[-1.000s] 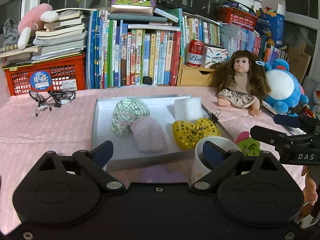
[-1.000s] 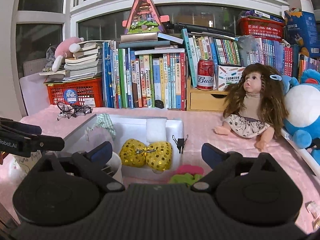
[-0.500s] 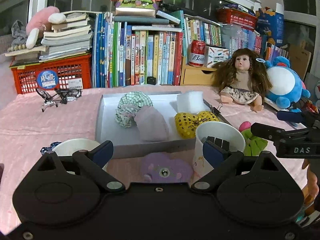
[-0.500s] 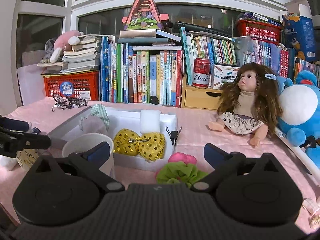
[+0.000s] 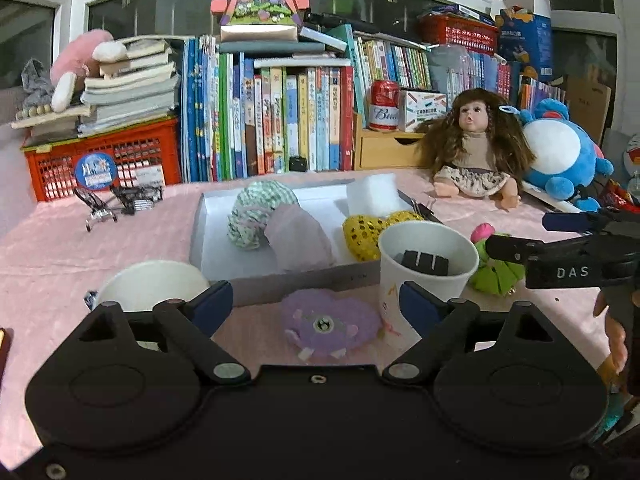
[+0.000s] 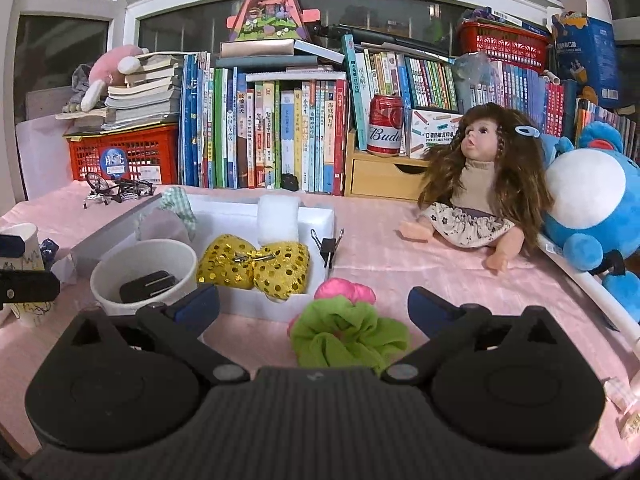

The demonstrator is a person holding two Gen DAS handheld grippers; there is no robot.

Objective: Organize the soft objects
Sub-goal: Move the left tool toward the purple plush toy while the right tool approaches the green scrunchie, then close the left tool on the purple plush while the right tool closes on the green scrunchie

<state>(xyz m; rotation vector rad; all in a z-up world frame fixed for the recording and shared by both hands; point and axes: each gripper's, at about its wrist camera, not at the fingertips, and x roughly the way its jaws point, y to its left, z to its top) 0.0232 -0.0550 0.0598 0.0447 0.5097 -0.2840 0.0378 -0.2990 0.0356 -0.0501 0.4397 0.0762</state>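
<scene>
A white tray (image 5: 256, 268) on the pink cloth holds a green checked cloth ball (image 5: 256, 210), a pale pink soft lump (image 5: 300, 236), a gold sequin bow (image 6: 256, 266) and a white foam block (image 6: 278, 220). A purple plush patch (image 5: 330, 326) lies in front of the tray, between the fingers of my left gripper (image 5: 316, 306), whose jaws are closing without touching it. My right gripper (image 6: 314, 306) stands open over a green and pink scrunchie (image 6: 348, 334), which lies between its fingers, not pressed.
A paper cup (image 5: 428, 264) with a black binder clip inside stands by the tray's right front corner, and another white cup (image 5: 150, 284) at the left front. A doll (image 6: 480, 184), a blue plush (image 6: 588, 208), books and a red crate (image 6: 124, 152) line the back.
Both grippers have drawn back toward me and sunk. The purple patch and the left cup have come into the left view, and the scrunchie now shows fully between the right fingers.
</scene>
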